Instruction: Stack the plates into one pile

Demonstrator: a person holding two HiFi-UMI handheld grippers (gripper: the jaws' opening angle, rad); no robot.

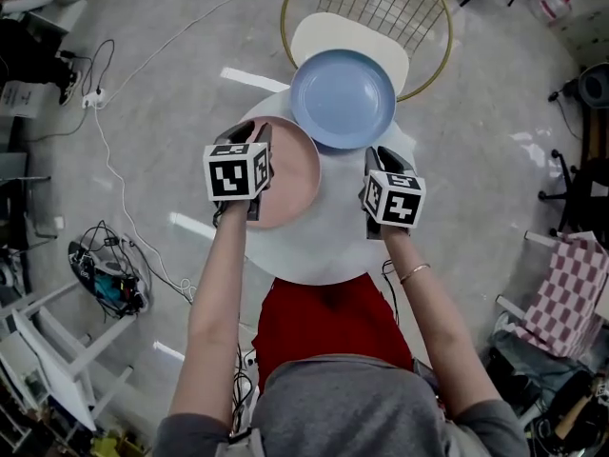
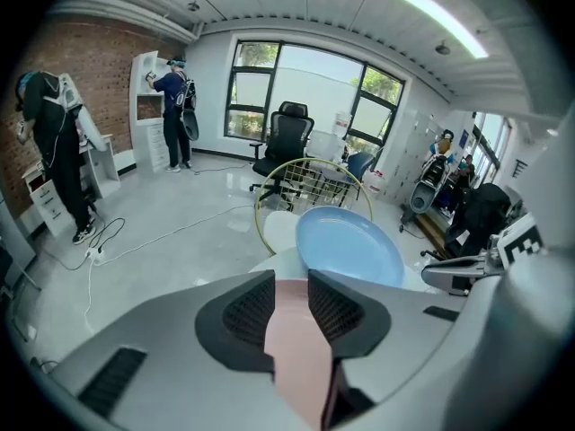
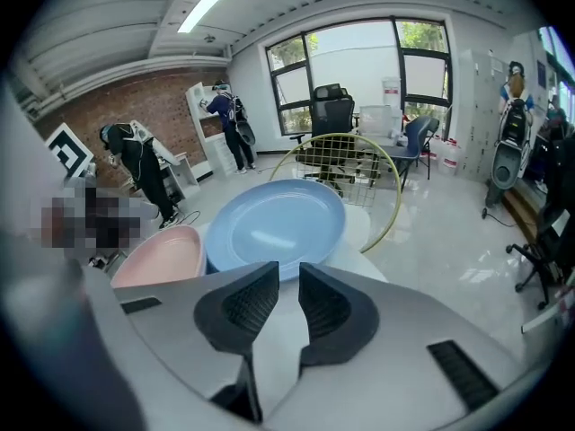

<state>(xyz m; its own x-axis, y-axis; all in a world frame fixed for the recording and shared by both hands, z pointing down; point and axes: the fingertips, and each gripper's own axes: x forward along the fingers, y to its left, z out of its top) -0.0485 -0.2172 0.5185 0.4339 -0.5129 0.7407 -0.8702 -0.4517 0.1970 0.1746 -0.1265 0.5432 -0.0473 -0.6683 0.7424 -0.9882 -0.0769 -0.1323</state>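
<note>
A blue plate [image 1: 343, 98] lies at the far side of the round white table [image 1: 324, 255]; it also shows ahead of both grippers [image 2: 350, 245] [image 3: 274, 227]. A pink plate [image 1: 290, 174] sits just left of it and nearer to me, their rims meeting. My left gripper [image 1: 253, 141] is shut on the pink plate's left rim, and that rim [image 2: 292, 348] fills the gap between the jaws [image 2: 291, 299]. My right gripper [image 1: 384, 157] hovers over bare table right of the pink plate [image 3: 162, 254]. Its jaws [image 3: 286, 290] stand slightly apart with nothing between them.
A gold wire chair [image 1: 381, 3] with a white seat stands just beyond the table. Cables and a power strip [image 1: 90, 98] lie on the floor at left. A checkered cloth [image 1: 566, 288] hangs at right. A person [image 2: 175, 106] stands far back by the brick wall.
</note>
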